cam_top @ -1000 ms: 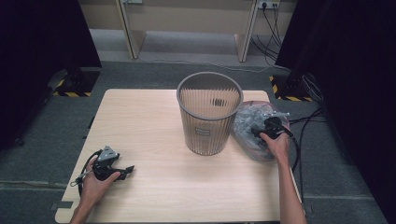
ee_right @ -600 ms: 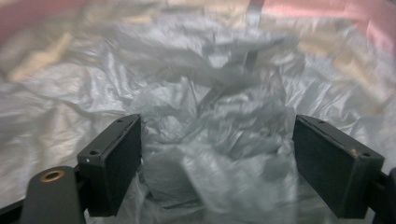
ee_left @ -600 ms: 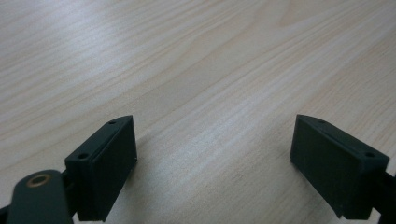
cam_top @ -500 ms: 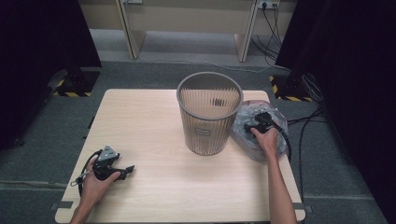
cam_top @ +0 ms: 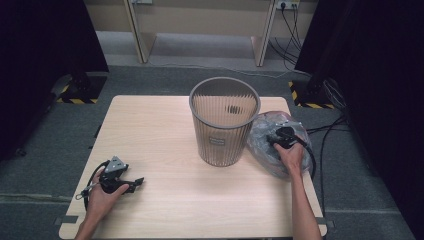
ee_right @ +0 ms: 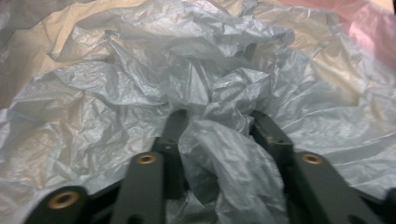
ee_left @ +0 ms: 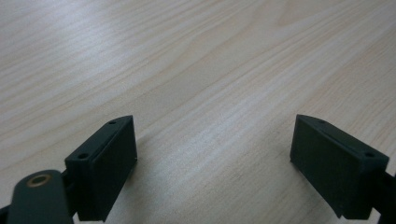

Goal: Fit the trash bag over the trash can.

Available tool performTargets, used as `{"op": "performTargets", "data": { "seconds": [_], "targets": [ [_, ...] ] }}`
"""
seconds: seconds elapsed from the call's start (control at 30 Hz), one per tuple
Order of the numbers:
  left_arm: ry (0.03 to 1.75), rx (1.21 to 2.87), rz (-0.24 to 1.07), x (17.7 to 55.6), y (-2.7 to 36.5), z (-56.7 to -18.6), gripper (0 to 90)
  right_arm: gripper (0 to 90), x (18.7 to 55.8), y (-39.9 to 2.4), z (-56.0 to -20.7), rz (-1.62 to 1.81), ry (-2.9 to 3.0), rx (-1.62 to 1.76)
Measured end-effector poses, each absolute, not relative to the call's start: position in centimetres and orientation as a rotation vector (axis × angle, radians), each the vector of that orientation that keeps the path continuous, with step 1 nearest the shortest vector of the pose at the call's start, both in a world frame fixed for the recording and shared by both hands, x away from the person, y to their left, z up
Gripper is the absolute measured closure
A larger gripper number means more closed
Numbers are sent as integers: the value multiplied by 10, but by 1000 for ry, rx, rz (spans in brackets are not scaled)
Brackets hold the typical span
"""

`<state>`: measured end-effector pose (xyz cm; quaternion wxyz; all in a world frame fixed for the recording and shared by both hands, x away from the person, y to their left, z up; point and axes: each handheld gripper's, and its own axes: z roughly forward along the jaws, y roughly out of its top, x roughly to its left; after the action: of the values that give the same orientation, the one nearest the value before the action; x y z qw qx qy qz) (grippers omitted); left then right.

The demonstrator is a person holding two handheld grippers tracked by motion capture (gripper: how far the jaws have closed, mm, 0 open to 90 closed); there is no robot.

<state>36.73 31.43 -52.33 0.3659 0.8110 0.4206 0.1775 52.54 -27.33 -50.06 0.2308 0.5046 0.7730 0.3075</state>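
A pale wooden table [cam_top: 165, 130] looks smooth and matt; the crumpled grey plastic bag [ee_right: 140, 79] is thin, wrinkled, faintly glossy.

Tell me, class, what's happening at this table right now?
A person works with a gripper in each hand. The right gripper is pushed into a crumpled grey plastic bag lying on the table beside a mesh wastebasket, its jaws closing around a fold of the film without yet being fully shut. The left gripper rests on the wood near the front left corner, jaws wide apart and holding nothing.
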Motion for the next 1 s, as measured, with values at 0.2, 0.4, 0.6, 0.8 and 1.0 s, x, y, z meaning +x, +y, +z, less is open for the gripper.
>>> {"op": "performTargets", "data": {
  "seconds": [0.2, 0.4, 0.6, 0.8, 1.0],
  "targets": [
    [1080, 2085, 457, 367, 314, -523, 135, 706, 517, -282, -488, 890, 2089, 1336],
    [1077, 2086, 455, 368, 314, -523, 135, 714, 509, -290, -463, 943, 2046, 1309],
    [1056, 2092, 438, 370, 317, -523, 132, 713, 501, -298, -425, 1016, 2004, 1265],
    [1043, 2092, 391, 370, 316, -523, 68, 711, 486, -304, -376, 1071, 2004, 1213],
    [1012, 2124, 412, 366, 310, -523, 74, 709, 477, -303, -340, 1084, 2024, 1169]
  ]
}}
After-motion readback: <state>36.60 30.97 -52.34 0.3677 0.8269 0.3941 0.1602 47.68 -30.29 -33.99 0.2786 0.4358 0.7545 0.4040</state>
